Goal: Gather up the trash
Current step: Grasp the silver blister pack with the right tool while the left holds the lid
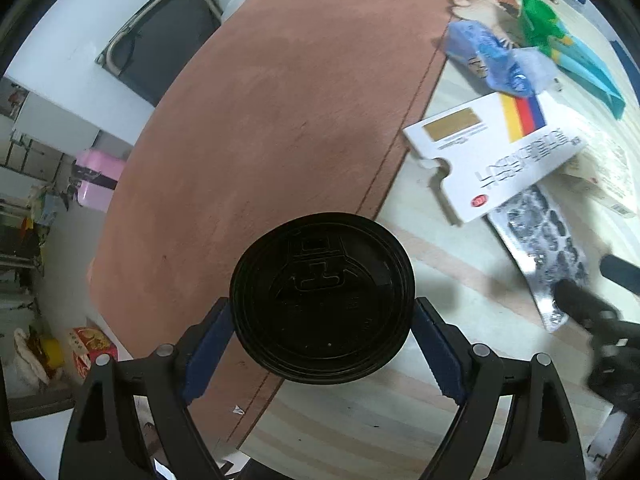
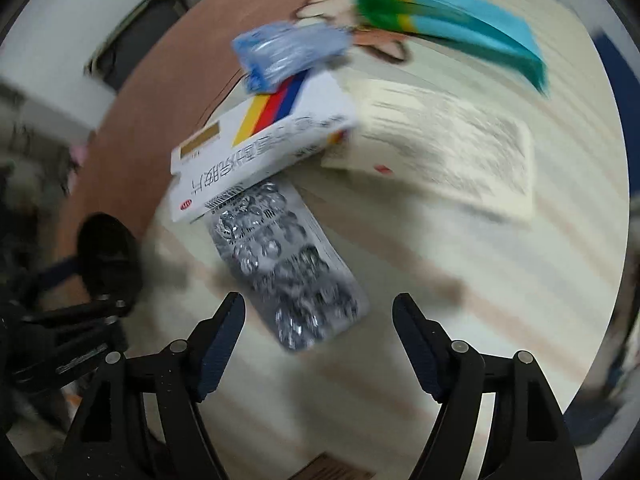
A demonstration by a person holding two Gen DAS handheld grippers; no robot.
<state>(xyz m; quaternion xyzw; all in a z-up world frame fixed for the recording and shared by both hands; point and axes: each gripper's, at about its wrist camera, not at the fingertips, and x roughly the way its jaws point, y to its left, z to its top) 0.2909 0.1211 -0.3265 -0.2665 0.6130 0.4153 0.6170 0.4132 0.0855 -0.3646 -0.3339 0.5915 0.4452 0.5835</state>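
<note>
My left gripper is shut on a black plastic cup lid and holds it above the table edge. My right gripper is open and empty, just over the near end of a silver blister pack, which also shows in the left wrist view. A white medicine box with yellow, red and blue stripes lies on the pack's far end; it also shows in the left wrist view. Behind lie a crumpled blue wrapper and a green-blue packet. The right view is motion-blurred.
The trash lies on a pale striped cloth beside a brown mat. A cream printed box sits right of the medicine box. A chair, a pink box and floor clutter lie beyond the table. The left gripper shows in the right view.
</note>
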